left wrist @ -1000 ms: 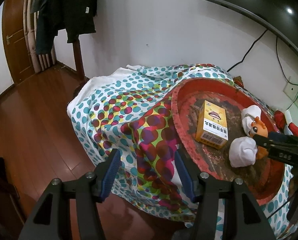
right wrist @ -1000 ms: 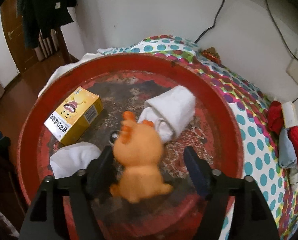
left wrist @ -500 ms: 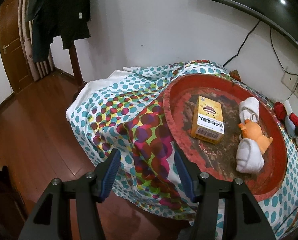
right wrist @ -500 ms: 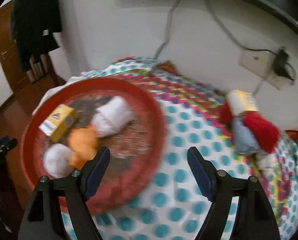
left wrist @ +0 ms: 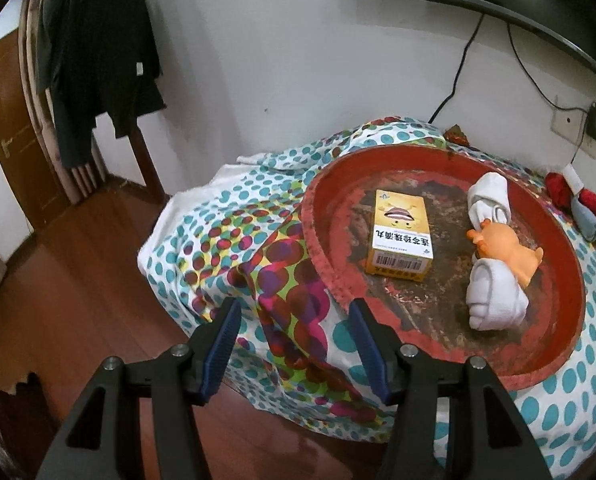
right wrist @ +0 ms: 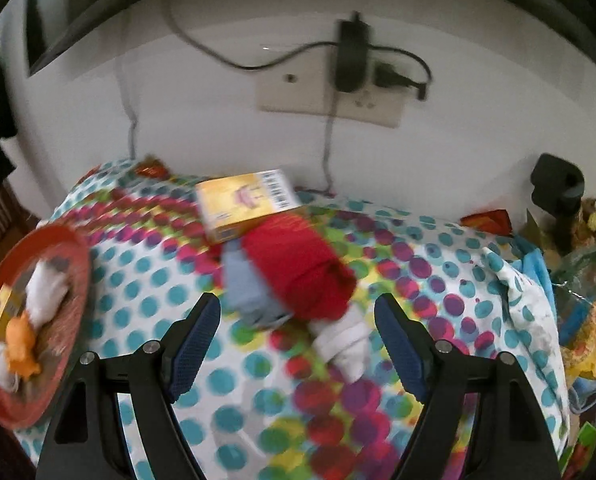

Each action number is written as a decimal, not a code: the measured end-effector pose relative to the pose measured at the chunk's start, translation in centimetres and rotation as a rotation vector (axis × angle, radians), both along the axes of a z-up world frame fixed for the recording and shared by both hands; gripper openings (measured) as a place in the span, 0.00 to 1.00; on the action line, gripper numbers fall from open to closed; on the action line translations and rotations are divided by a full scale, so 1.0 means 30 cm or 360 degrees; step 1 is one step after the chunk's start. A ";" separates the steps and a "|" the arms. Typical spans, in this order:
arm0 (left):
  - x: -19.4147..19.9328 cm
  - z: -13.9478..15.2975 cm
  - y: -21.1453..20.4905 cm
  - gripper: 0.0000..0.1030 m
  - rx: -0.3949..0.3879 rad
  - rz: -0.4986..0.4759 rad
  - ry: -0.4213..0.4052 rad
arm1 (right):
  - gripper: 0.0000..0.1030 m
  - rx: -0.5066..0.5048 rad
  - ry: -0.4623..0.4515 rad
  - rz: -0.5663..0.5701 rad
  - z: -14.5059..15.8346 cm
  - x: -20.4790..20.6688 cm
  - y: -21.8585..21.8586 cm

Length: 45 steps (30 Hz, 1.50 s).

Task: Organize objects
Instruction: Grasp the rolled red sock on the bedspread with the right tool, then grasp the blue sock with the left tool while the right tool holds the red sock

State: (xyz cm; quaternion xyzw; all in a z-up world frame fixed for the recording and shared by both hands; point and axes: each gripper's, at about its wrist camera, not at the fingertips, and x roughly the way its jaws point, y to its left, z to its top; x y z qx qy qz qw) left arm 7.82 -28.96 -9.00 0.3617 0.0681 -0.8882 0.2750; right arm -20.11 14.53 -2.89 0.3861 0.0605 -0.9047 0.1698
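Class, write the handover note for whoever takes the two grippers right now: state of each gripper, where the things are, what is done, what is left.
Left gripper: open, empty, hovering at the near edge of the red tray.
Right gripper: open, empty, aimed at the pile on the cloth.
In the tray: yellow box, orange duck, two white rolls.
Still on the spotted cloth: second yellow box, red roll, blue roll, white roll.
Left to do: probably move those four into the tray.

The yellow box (left wrist: 400, 235) lying in the red tray (left wrist: 546, 352) carries a line of black Chinese characters, seen upside down and too small to read with certainty, and a barcode on its near end. The second yellow box (right wrist: 245, 202) shows a barcode; its print is blurred.
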 end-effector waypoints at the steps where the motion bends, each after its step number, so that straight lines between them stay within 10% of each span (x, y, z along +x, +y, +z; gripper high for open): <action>1: -0.004 0.000 0.009 0.56 -0.0023 -0.0010 -0.0008 | 0.76 -0.0027 -0.0020 -0.0007 -0.012 -0.035 0.008; 10: -0.052 0.038 0.086 0.56 -0.0077 -0.0068 -0.0002 | 0.74 -0.0060 -0.0147 0.0164 -0.131 -0.219 -0.079; 17: -0.133 0.125 0.218 0.56 -0.0170 -0.0246 0.0037 | 0.37 -0.0062 -0.0102 0.0295 -0.168 -0.109 -0.119; 33: -0.442 0.178 0.690 0.56 -0.0019 -0.0840 0.0070 | 0.33 -0.0161 0.0014 0.0221 -0.144 0.213 0.179; 45: -0.960 0.101 0.999 0.56 0.0177 -0.1032 -0.0122 | 0.33 0.0016 -0.0032 0.0034 -0.226 0.180 0.312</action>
